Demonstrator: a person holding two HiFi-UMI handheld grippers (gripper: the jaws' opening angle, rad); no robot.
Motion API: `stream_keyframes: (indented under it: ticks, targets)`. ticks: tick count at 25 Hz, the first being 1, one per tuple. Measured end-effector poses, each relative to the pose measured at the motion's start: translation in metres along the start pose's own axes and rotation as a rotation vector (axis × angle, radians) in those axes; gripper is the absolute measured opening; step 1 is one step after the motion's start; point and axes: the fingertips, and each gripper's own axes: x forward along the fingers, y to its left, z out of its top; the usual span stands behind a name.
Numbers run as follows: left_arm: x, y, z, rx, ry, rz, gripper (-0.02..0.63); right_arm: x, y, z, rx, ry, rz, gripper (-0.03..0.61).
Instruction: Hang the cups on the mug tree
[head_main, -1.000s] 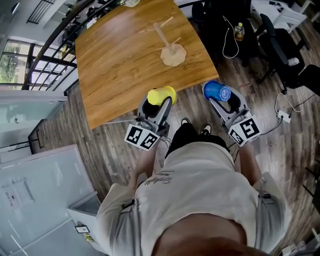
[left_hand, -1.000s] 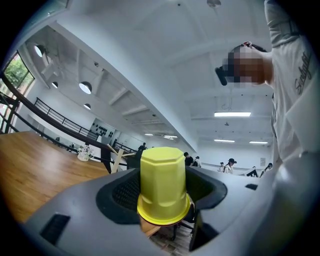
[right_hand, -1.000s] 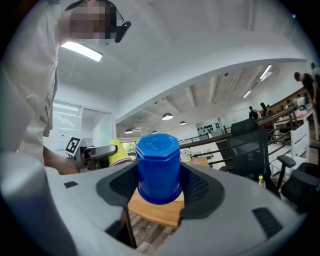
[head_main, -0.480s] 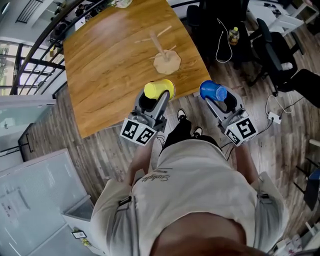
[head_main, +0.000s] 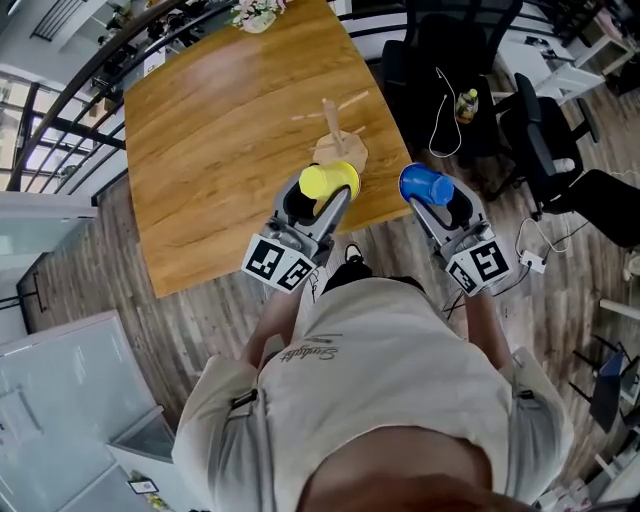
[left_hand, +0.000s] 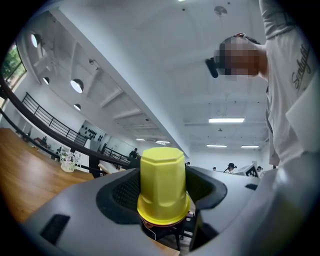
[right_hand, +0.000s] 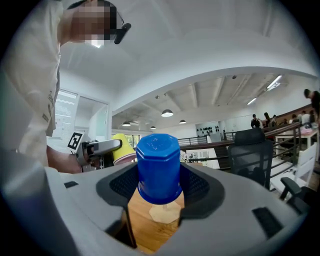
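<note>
My left gripper (head_main: 322, 196) is shut on a yellow cup (head_main: 329, 181), held base-outward over the near edge of the wooden table (head_main: 220, 140), just short of the mug tree's base. In the left gripper view the yellow cup (left_hand: 162, 186) fills the gap between the jaws. My right gripper (head_main: 436, 198) is shut on a blue cup (head_main: 426, 185), off the table's right corner. In the right gripper view the blue cup (right_hand: 158, 167) sits between the jaws, with the tree's base (right_hand: 162, 214) below it. The wooden mug tree (head_main: 335, 130) stands bare, its pegs sticking out sideways.
Black office chairs (head_main: 560, 120) and a cable stand on the floor to the right, with a bottle (head_main: 463, 104) on one seat. A vase of flowers (head_main: 255, 14) sits at the table's far edge. A dark railing (head_main: 70, 110) runs along the left.
Both grippers with their cups have come closer to the mug tree. The yellow cup has gone from the table's front edge to right beside the tree's base.
</note>
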Motion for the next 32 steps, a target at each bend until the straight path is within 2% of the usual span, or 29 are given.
stream_keyframes:
  ticks: [4, 9, 16, 21, 26, 32]
  targets:
    - [-0.004, 0.024, -0.001, -0.035, -0.014, 0.003, 0.276, 0.023, 0.002, 0.008, 0.020, -0.029, 0.004, 0.245]
    - [-0.007, 0.047, -0.006, -0.041, -0.011, 0.003, 0.277, 0.049, 0.008, 0.009, 0.018, -0.038, 0.009, 0.245]
    - [0.003, 0.049, 0.001, -0.069, -0.003, -0.011, 0.278, 0.055, 0.006, 0.013, 0.048, -0.049, 0.025, 0.246]
    - [0.024, 0.042, 0.000, -0.043, 0.012, -0.009, 0.278, 0.050, -0.013, 0.010, 0.064, -0.059, 0.036, 0.246]
    - [0.043, 0.037, 0.001, -0.021, 0.034, 0.053, 0.278, 0.058, -0.036, 0.006, 0.094, -0.061, 0.110, 0.247]
    - [0.055, 0.043, 0.012, 0.007, 0.041, 0.140, 0.278, 0.086, -0.056, 0.015, 0.056, -0.076, 0.248, 0.247]
